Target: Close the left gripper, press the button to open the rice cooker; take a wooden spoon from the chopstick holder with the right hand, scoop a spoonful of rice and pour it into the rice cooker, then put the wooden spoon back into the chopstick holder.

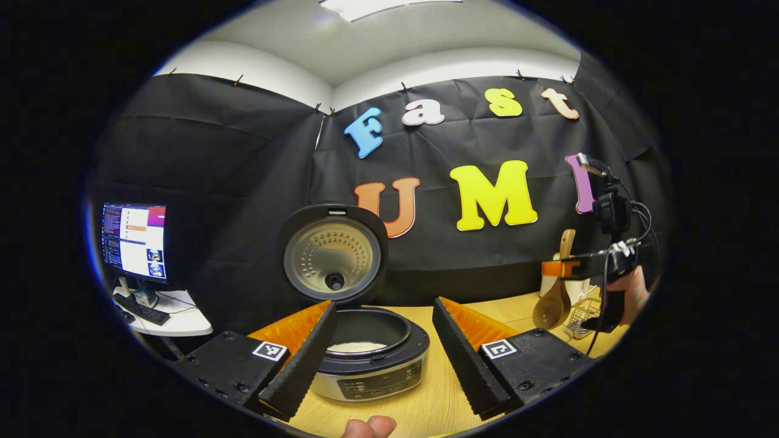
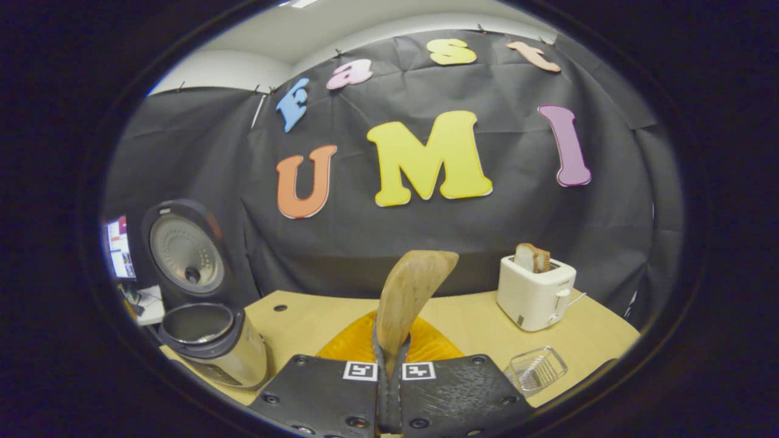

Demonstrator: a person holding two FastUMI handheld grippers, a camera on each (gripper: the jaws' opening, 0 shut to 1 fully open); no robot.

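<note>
The rice cooker (image 1: 371, 371) stands on the wooden table with its lid (image 1: 331, 252) raised and white rice (image 1: 356, 347) in the pot. My left gripper (image 1: 383, 365) hovers in front of it, open, its fingers either side of the pot. In the left gripper view, my right gripper (image 1: 575, 267) is at the far right, gripping a wooden spoon (image 1: 554, 304) whose bowl hangs over a wire holder (image 1: 581, 316). In the right gripper view, my right gripper (image 2: 389, 377) is shut on the wooden spoon (image 2: 408, 298). The rice cooker (image 2: 210, 340) is at its left and the wire holder (image 2: 535, 368) low at its right.
A white toaster (image 2: 535, 292) with a slice of bread (image 2: 532, 257) stands at the back right of the table (image 2: 304, 316). A monitor (image 1: 134, 240) and keyboard sit on a small side table beyond the left edge. A thumb (image 1: 368, 426) shows at the bottom.
</note>
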